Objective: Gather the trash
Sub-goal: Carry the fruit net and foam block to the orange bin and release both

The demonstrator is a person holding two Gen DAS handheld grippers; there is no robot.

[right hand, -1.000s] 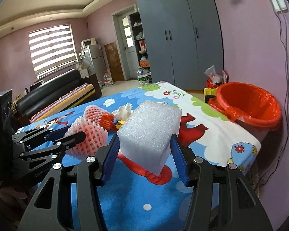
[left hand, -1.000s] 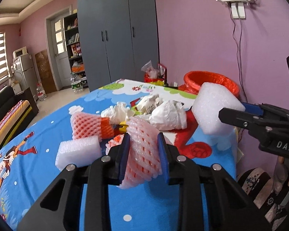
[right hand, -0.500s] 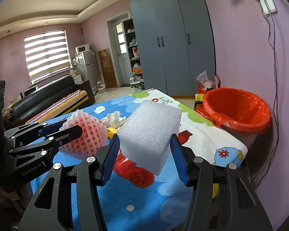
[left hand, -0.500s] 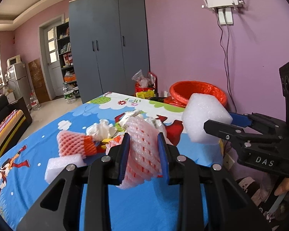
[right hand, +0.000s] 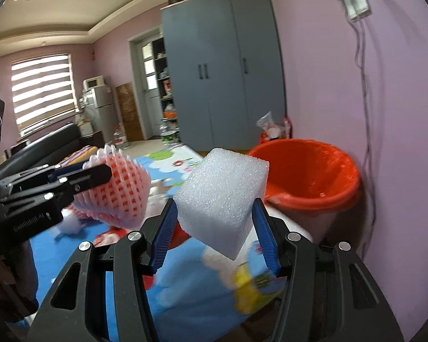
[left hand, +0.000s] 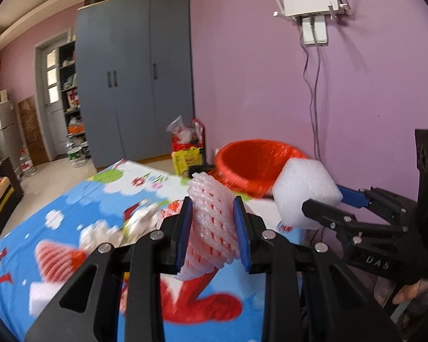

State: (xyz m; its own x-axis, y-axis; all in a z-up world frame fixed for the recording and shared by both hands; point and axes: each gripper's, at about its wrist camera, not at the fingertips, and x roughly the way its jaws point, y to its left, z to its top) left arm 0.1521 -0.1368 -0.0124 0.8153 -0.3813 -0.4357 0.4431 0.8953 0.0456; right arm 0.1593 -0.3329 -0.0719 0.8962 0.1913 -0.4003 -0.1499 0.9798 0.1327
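My left gripper [left hand: 212, 229] is shut on a pink foam fruit net [left hand: 211, 222], held above the table; it also shows in the right wrist view [right hand: 114, 193]. My right gripper [right hand: 215, 228] is shut on a white foam block [right hand: 221, 196], which also shows in the left wrist view [left hand: 305, 193]. The orange-lined trash bin [right hand: 305, 173] stands past the table's far right corner by the purple wall, just beyond both held pieces; it also shows in the left wrist view [left hand: 254, 165].
More trash lies on the cartoon tablecloth [left hand: 71, 216]: a red-pink net [left hand: 57, 259], a white foam piece [left hand: 42, 296], crumpled paper [left hand: 105, 233]. A grey wardrobe [left hand: 134, 79] and bags [left hand: 188, 142] stand beyond the table. A cable [left hand: 314, 99] hangs above the bin.
Both grippers have moved forward and right toward the orange bin with their loads. The bin looks larger and nearer; the loose trash on the table has fallen behind to the left.
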